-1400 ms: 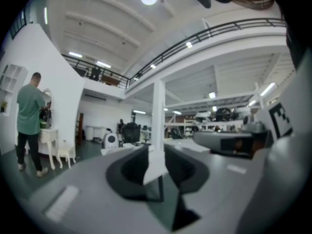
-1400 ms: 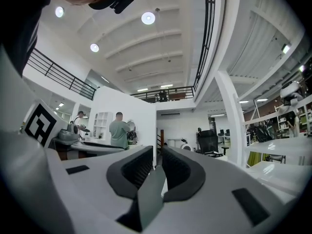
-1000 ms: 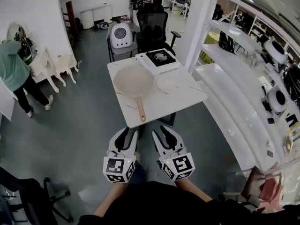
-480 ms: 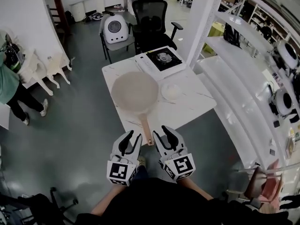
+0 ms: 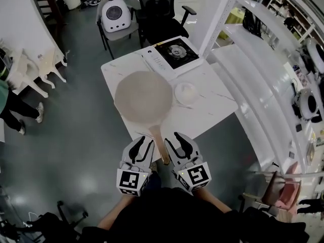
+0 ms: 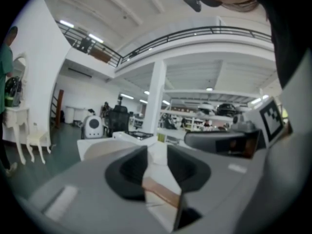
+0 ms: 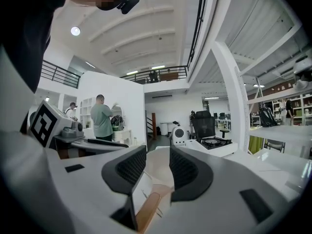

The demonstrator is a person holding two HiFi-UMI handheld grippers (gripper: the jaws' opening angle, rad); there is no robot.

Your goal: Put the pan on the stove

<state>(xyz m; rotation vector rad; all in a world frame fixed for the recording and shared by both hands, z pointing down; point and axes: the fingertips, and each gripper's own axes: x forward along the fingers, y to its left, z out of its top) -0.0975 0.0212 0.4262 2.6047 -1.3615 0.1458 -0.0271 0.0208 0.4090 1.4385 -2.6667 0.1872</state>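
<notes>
A beige pan [image 5: 143, 99] rests on the white marble table [image 5: 217, 103], its wooden handle [image 5: 161, 145] pointing toward me. The black-topped stove [image 5: 174, 52] stands at the table's far edge, beyond the pan. My left gripper [image 5: 143, 142] hovers just left of the handle's end and my right gripper [image 5: 173, 136] just right of it. Both are open and touch nothing. The right jaws have just been opening a little, with nothing pressed between them. In the left gripper view the gripper [image 6: 157, 152] faces the pan [image 6: 105, 147]. The right gripper [image 7: 157, 152] points along the handle [image 7: 148, 211] toward the stove [image 7: 213, 143].
A clear round lid [image 5: 186, 92] lies right of the pan. Behind the table stand a black office chair [image 5: 159, 9] and a white pet carrier [image 5: 115, 14]. White shelving [image 5: 263, 59] runs along the right and a white column [image 5: 217, 9] rises beside the stove. A person [image 5: 7, 103] stands far left.
Both grippers have moved forward and slightly down, from well short of the table to its near edge, and now flank the pan handle's end. The pan has not moved.
</notes>
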